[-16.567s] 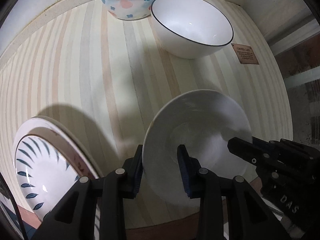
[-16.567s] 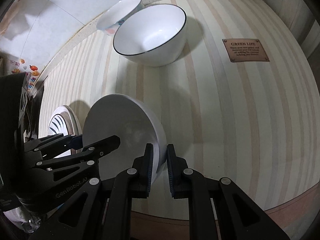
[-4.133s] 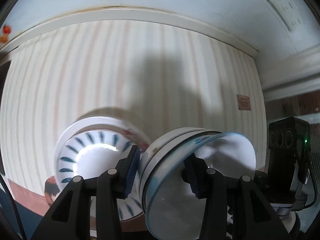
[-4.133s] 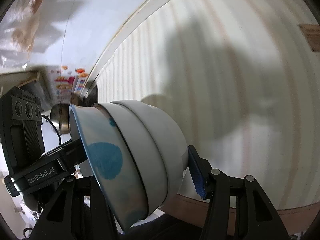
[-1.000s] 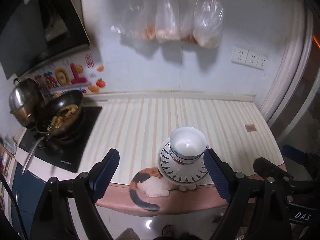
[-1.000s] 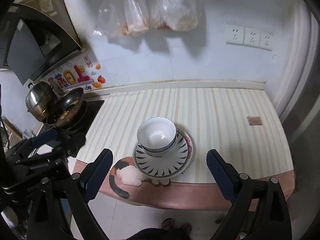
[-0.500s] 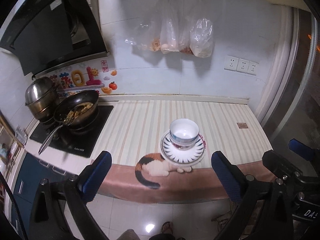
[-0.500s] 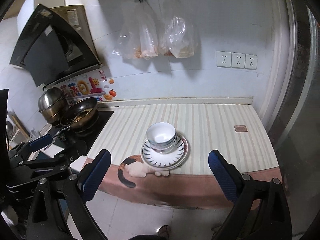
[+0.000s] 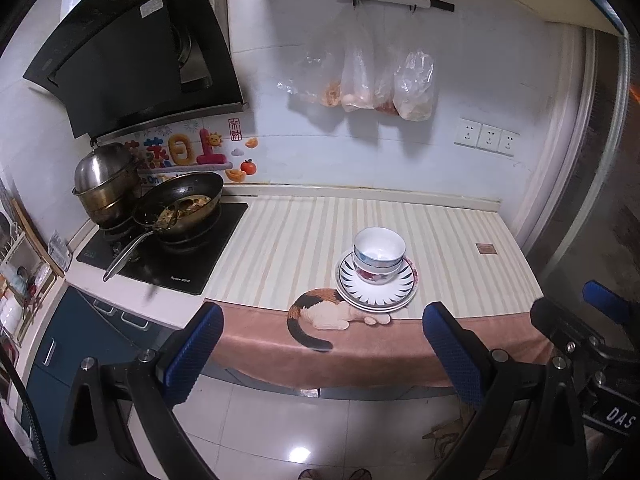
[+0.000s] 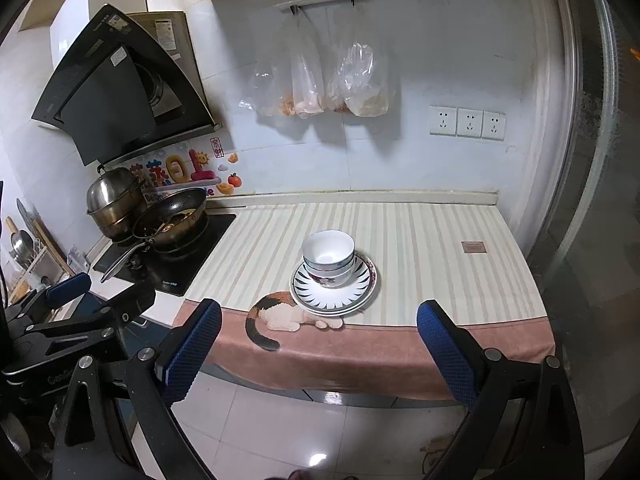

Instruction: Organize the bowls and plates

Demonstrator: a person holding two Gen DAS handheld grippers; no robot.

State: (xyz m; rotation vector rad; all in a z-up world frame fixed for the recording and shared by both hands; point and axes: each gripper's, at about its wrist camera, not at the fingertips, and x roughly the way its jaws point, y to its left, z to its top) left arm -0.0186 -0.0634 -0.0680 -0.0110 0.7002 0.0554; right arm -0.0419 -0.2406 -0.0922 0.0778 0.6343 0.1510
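Observation:
A stack of nested bowls [image 9: 378, 255] [image 10: 329, 257] stands on stacked plates [image 9: 394, 296] [image 10: 352, 296] with blue leaf marks, near the front edge of the striped counter mat [image 9: 288, 248] [image 10: 420, 248]. My left gripper [image 9: 322, 342] is open, well back from the counter and above the floor, with nothing between its blue pads. My right gripper [image 10: 318, 340] is open too, also held back from the counter with its jaws wide and empty. Each gripper shows at the side of the other's view.
A black hob [image 9: 168, 256] at the left carries a wok [image 9: 180, 204] with food and a steel pot [image 9: 106, 184]. A range hood [image 9: 132, 52] hangs above. Plastic bags [image 9: 376, 80] hang on the wall. A cat-print cloth [image 9: 360, 344] drapes over the counter's front edge. White floor tiles lie below.
Both grippers have pulled back from the counter and risen a little, so the stack looks smaller and farther. The left jaws opened wider. The bowls and plates stayed put.

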